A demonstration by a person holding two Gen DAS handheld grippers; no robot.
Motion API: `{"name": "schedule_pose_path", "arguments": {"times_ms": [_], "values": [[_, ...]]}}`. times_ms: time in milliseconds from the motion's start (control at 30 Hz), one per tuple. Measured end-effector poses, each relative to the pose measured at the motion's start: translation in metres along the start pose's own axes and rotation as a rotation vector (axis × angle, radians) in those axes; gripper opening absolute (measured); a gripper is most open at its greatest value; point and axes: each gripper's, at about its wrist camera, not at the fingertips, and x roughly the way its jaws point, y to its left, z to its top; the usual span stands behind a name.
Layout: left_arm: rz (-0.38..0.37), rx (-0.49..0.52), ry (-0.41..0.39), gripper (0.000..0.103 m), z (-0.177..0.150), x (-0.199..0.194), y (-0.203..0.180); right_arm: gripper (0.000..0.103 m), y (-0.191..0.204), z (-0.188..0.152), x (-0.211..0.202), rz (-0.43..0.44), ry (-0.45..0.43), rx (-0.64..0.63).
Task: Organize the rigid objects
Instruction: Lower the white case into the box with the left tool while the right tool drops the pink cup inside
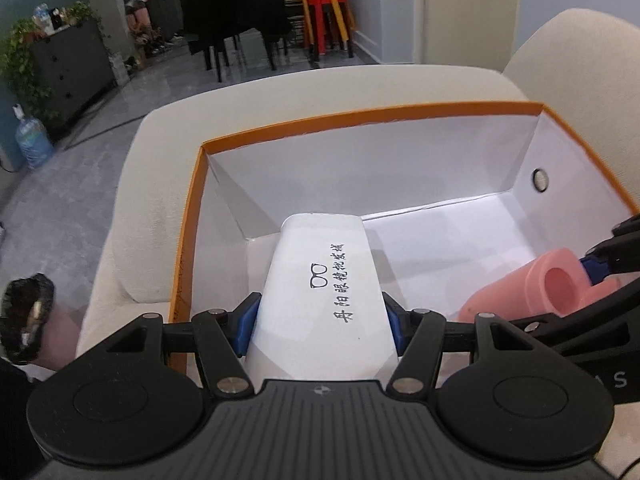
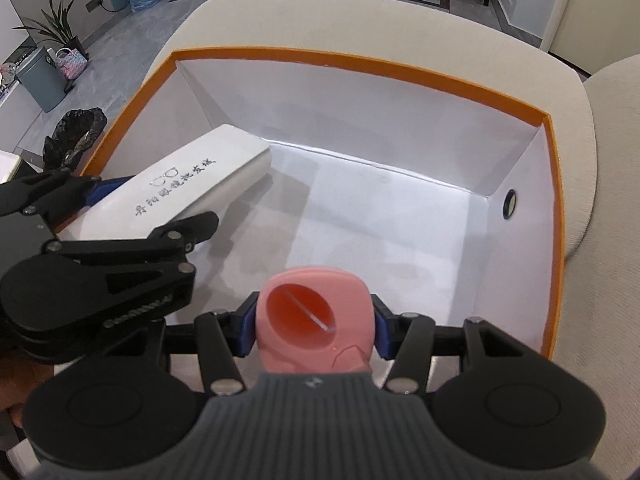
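Left wrist view: the left gripper [image 1: 320, 322] sat clamped on a white oblong glasses case with black printed characters and a spectacles logo [image 1: 320, 296], blue pads pressed against both long sides. The case ran up the centre of the frame, its far end tipped down over the floor of a large open cardboard box, white inside with an orange rim [image 1: 192, 216]. Whether the far end touched the box floor could not be told. The box rested on a cream upholstered sofa seat [image 1: 132, 200]. At the right edge of the frame a pink hollow cylindrical cup-shaped object [image 1: 556, 288] showed inside the box, with a blue pad of the right gripper [image 1: 596, 276] against it.

Right wrist view: the right gripper [image 2: 316, 326] was closed on the pink object [image 2: 316, 320], pads tight on either side, the open mouth facing the camera at lower centre. It hung above the white box floor [image 2: 400, 216], near the closest wall; contact with the floor was not visible. The left gripper [image 2: 120, 200] occupied the left of the frame, holding the white case [image 2: 192, 184] slanted toward the upper left corner of the box. A round finger hole [image 2: 510, 202] pierced the right wall. A black crumpled plastic bag [image 2: 76, 132] lay outside the box, at left.
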Motion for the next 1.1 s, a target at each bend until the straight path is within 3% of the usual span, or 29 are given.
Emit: {"name": "schedule_pose_path", "arguments": {"times_ms": [167, 433, 667, 833, 900, 1100], "values": [[0.088, 0.039, 0.033, 0.07, -0.002, 0.003, -0.014, 0.054, -0.001, 0.0, 0.009, -0.006, 0.023, 0.001], [0.109, 0.065, 0.056, 0.07, 0.0, 0.004, -0.02, 0.054, -0.008, -0.002, 0.017, 0.039, 0.037, 0.017], [0.1, 0.017, 0.036, 0.073, 0.0, -0.004, -0.011, 0.054, -0.019, -0.003, 0.021, 0.152, 0.045, 0.084], [0.138, 0.008, -0.041, 0.074, -0.003, -0.017, -0.01, 0.054, -0.017, -0.003, 0.026, 0.162, 0.054, 0.085], [0.125, -0.013, -0.061, 0.08, -0.002, -0.022, -0.008, 0.054, -0.016, -0.002, 0.027, 0.18, 0.058, 0.089], [0.113, 0.003, -0.075, 0.081, 0.002, -0.026, -0.011, 0.055, -0.008, -0.004, 0.036, 0.186, 0.105, 0.079]]}}
